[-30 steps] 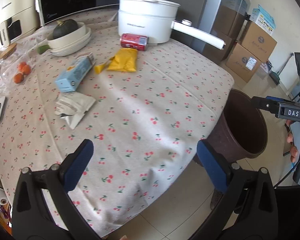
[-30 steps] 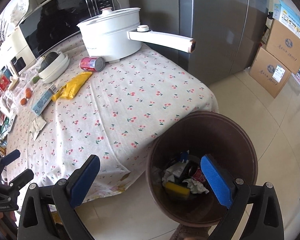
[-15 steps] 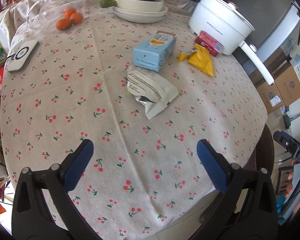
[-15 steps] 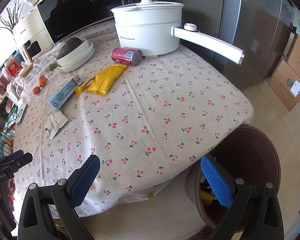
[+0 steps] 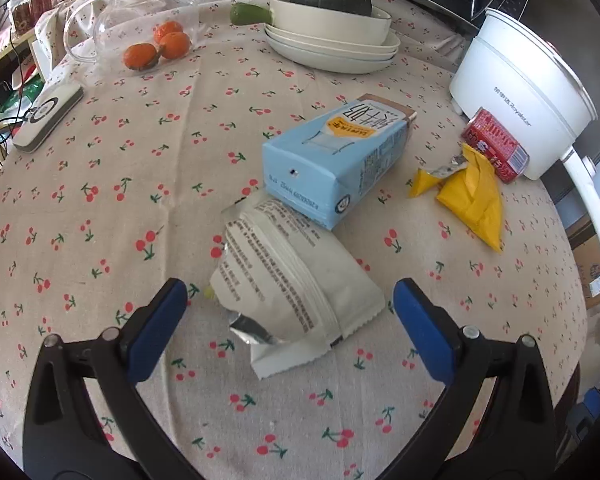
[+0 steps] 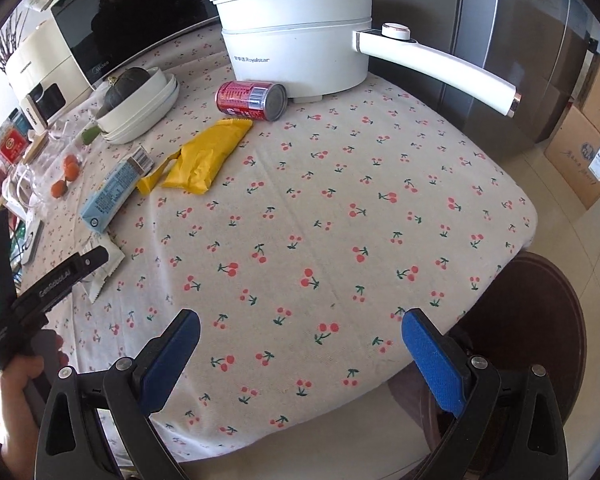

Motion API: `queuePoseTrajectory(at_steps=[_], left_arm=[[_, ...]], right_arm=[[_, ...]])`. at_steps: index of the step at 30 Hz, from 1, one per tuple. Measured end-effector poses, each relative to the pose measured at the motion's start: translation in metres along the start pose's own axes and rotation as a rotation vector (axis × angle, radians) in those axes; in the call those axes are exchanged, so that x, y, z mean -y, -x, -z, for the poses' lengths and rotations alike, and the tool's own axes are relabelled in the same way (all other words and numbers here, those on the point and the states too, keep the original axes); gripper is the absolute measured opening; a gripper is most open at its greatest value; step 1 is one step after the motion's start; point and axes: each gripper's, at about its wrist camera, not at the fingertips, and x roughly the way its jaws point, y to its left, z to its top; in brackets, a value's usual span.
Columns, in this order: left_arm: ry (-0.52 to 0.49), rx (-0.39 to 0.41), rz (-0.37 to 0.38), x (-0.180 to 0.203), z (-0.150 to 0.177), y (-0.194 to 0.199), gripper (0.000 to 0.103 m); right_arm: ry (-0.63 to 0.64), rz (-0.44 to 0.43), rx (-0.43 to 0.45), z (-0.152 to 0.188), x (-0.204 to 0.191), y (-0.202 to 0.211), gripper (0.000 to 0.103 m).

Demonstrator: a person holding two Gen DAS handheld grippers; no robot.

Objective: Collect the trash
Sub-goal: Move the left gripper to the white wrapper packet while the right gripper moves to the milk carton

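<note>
The left hand-held gripper (image 5: 286, 312) (wide open, empty) straddled the crumpled white foil wrapper (image 5: 288, 280) at frame centre, its long axis running away diagonally.

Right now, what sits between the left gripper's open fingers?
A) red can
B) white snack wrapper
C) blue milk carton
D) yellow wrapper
B: in the left wrist view the white snack wrapper lies on the tablecloth between the fingers of the open left gripper, not yet gripped.

wrapper (image 5: 296, 280) before carton (image 5: 336, 160), can (image 5: 496, 144) right
</note>
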Motion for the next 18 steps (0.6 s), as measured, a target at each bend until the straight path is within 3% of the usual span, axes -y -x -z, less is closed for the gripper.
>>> queuePoseTrajectory(at_steps=[5, 7, 9, 13, 18], left_arm=[[-0.024, 0.042, -0.084, 0.0, -0.002, -0.01, 0.101], [-0.053, 0.055, -0.097, -0.001, 0.0, -0.008, 0.094], [-0.094, 0.053, -0.098, -0.002, 0.002, -0.005, 0.079], [-0.13, 0.014, 0.004, -0.014, 0.002, 0.005, 0.066], [-0.073, -0.043, 0.16, -0.049, -0.001, 0.018, 0.04]], right_arm=[[0.013, 0.028, -0.008, 0.003, 0.009, -0.003, 0.102], [0.022, 0.033, -0.011, 0.004, 0.009, -0.003, 0.102], [0.037, 0.037, -0.01, 0.006, 0.007, -0.002, 0.102], [0.066, 0.046, 0.004, 0.007, 0.0, 0.0, 0.102], [0.085, 0.029, 0.014, 0.007, -0.015, 0.002, 0.102]])
